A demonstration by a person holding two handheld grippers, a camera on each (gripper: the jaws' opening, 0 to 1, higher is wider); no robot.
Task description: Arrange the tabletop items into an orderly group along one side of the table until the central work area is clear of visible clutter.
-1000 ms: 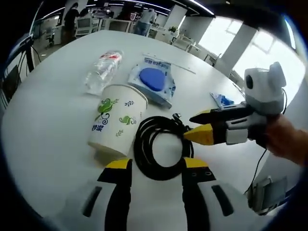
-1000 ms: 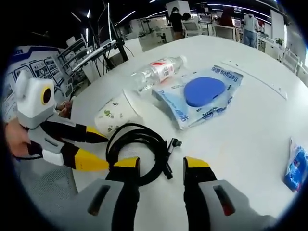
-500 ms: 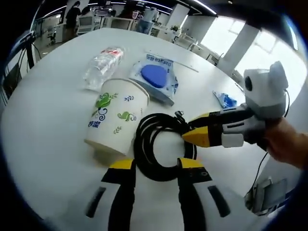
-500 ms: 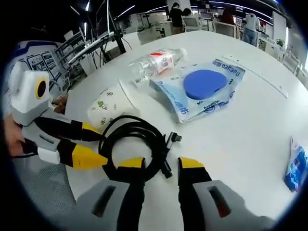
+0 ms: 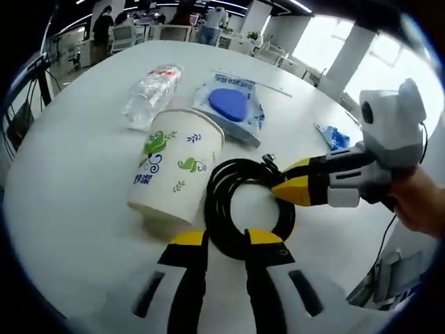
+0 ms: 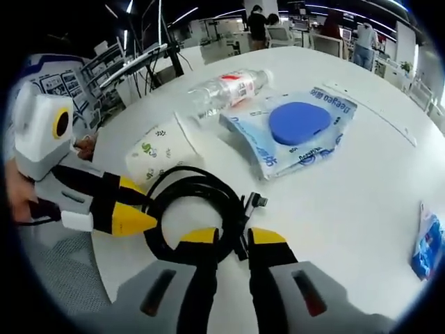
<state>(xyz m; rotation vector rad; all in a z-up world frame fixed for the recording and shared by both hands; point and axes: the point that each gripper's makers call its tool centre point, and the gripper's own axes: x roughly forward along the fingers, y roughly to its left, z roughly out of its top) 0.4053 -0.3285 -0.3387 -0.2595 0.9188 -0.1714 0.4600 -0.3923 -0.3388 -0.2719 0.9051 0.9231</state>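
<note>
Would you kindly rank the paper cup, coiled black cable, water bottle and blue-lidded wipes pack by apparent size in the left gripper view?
Largest to smallest:
1. Paper cup and coiled black cable: alike, both nearest the camera, so unranked.
2. Wipes pack.
3. Water bottle: farther off, so its true size is unsure.

In my left gripper view the cable coil (image 5: 243, 209) lies on the table (image 5: 62, 167) just ahead of my jaws. The cup (image 5: 174, 167) lies on its side, touching the coil's left. Beyond the cup lies the bottle (image 5: 149, 94), with the pouch (image 5: 233, 108) to its right. A small packet (image 5: 332, 137) sits further right, well apart, near the table's edge. In my right gripper view the coil (image 6: 195, 209) sits before my jaws, the cup (image 6: 163, 149) behind it, the bottle (image 6: 226, 90) and pouch (image 6: 299, 132) beyond.
</note>
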